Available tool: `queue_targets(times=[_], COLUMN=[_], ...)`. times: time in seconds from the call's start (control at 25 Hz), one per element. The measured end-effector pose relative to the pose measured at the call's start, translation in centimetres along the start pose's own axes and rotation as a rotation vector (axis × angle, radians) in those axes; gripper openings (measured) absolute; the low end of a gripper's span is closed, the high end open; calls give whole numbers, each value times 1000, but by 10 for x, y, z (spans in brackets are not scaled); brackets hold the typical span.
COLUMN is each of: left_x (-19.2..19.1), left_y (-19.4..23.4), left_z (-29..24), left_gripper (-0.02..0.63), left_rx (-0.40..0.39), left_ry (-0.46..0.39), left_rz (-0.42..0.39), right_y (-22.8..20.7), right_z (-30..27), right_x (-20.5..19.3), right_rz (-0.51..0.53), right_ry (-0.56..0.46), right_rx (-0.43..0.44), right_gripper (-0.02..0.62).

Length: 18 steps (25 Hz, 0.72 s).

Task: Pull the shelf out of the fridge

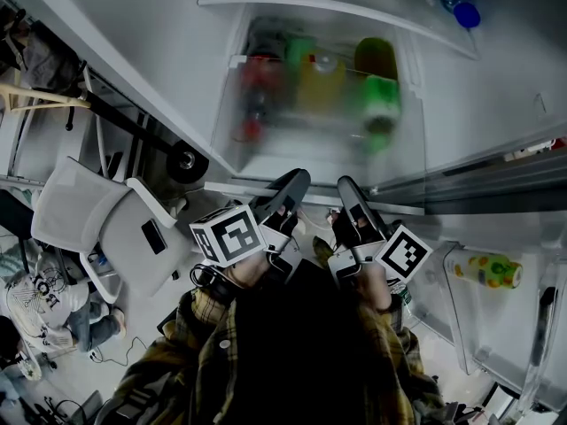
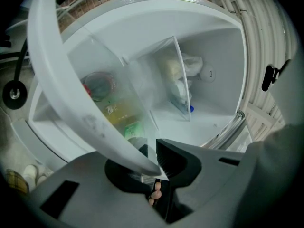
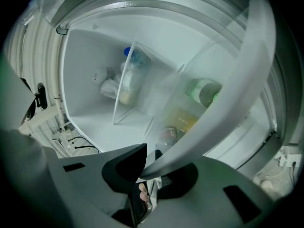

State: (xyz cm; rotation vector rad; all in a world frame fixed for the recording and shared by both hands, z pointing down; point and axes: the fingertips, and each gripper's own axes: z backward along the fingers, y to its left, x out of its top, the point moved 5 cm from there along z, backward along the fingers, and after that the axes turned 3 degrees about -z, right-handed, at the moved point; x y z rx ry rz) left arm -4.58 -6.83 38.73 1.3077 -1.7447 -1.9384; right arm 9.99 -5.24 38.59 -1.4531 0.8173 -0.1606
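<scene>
Bottles [image 1: 310, 78] behind the frosted shelf [image 1: 292, 153]: blurred colour patches, labels unreadable. Blue-capped bottle [image 1: 462, 9]: body cut off by the top edge. Bag [image 2: 180, 75], left gripper view: contents indistinct through clear plastic. Shelf rim: upper end lost in that view's dark border.

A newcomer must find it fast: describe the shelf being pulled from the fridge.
Inside the open fridge, look at the lower level. The shelf is the frosted clear panel with a white front rim, red, yellow and green bottles blurred through it. Unlike the upper shelf, the left gripper and right gripper clamp its rim.
</scene>
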Motion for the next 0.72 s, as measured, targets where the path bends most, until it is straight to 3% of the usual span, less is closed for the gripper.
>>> queue_targets(times=[0.72], left_x=[-3], left_y=[4], left_z=[1], left_gripper=[67], left_rx=[6], left_ry=[7], left_rz=[12], right_y=[-1], right_z=[0], right_x=[-1], right_rz=[-6], right_ry=[-4], right_rx=[-2], right_gripper=[71])
